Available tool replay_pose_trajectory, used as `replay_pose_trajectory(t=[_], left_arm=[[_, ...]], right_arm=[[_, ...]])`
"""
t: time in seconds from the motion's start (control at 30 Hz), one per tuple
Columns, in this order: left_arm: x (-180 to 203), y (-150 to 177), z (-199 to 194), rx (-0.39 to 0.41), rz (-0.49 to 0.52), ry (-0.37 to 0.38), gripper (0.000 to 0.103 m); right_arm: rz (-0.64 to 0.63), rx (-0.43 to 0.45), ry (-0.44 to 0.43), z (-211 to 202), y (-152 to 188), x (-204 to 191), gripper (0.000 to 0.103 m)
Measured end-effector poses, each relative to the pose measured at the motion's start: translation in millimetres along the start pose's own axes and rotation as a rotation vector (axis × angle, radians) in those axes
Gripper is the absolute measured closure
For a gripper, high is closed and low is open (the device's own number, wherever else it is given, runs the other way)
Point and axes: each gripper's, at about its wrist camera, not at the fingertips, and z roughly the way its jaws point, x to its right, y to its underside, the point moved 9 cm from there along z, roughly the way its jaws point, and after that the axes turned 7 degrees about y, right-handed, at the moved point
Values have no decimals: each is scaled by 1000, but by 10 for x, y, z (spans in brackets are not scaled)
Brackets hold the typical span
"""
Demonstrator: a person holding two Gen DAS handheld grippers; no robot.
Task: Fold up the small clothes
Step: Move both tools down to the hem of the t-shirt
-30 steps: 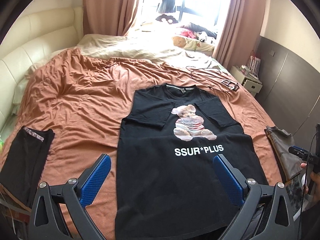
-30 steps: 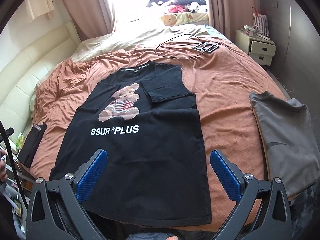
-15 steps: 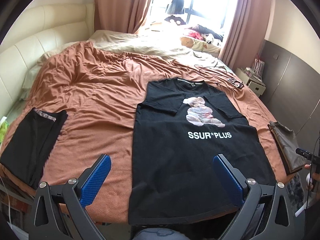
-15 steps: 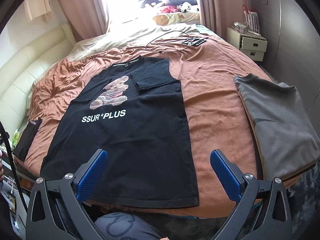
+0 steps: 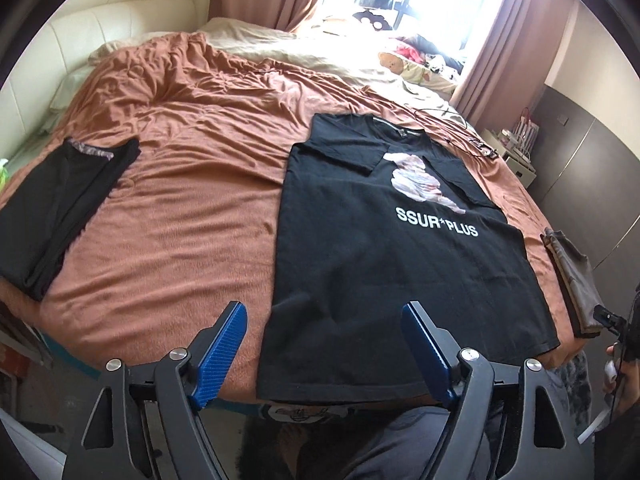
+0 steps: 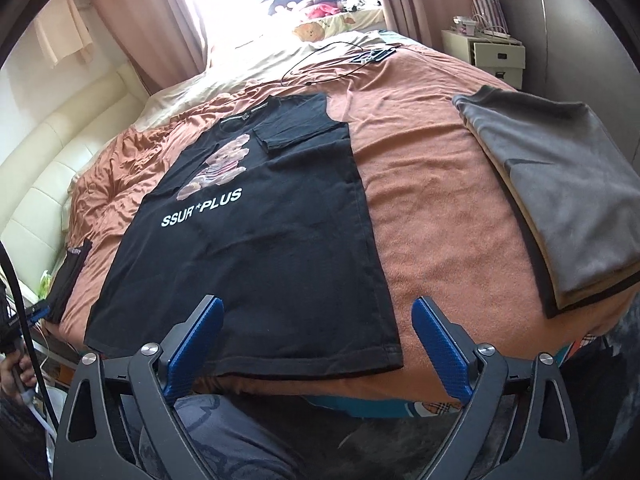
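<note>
Looking along the left hand-held gripper, we see the black T-shirt spread face up on the rust-brown bedspread, its collar far from us and its hem at the near edge of the bed. Both sleeves are already folded in over the chest, on either side of the bear print. Our left jaws are closing but remain wide, with nothing pressed between the blue pads; the shirt's near left hem corner shows in the gap, apparently below the fingers and not touched. A folded black garment lies well apart to the left.

We judge the shirt to be light, soft and limp. It will sag from any single hold and could drag on the nappy bedspread, so we want one pinch at each hem corner, taken at the stitched edge where the cloth is doubled.

From the right hand-held gripper, the same T-shirt fills the middle, and its near right hem corner lies between the jaws' line of sight. These jaws are closing too, yet hold nothing and stand wide. A folded grey garment rests well apart on the right, and a dark cable lies beyond the collar. We should catch both cloth layers at the corner, since a shallow bite may lift only the top one.
</note>
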Motion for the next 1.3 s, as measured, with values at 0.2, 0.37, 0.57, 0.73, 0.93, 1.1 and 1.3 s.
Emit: replay_pose_trajectory(t=[0.2, 0.37, 0.57, 0.73, 0.93, 1.1, 1.3], left_arm=[[-336, 339, 170, -36, -101, 17, 39], [-588, 523, 306, -52, -190, 36, 47], [-644, 641, 429, -64, -216, 67, 55], [-654, 721, 566, -85, -223, 85, 60], [-740, 794, 674, -85, -307, 117, 60], [-746, 828, 673, -79, -367, 155, 60], [-680, 893, 649, -75, -419, 212, 60]], right_arm=[[68, -19, -29, 204, 145, 185, 26], [124, -26, -56, 355, 249, 361, 34], [188, -4, -111, 484, 381, 545, 38], [237, -14, -151, 638, 441, 645, 41], [278, -7, -194, 757, 449, 673, 41], [349, -3, -275, 840, 446, 712, 41], [379, -15, -322, 898, 525, 672, 46]])
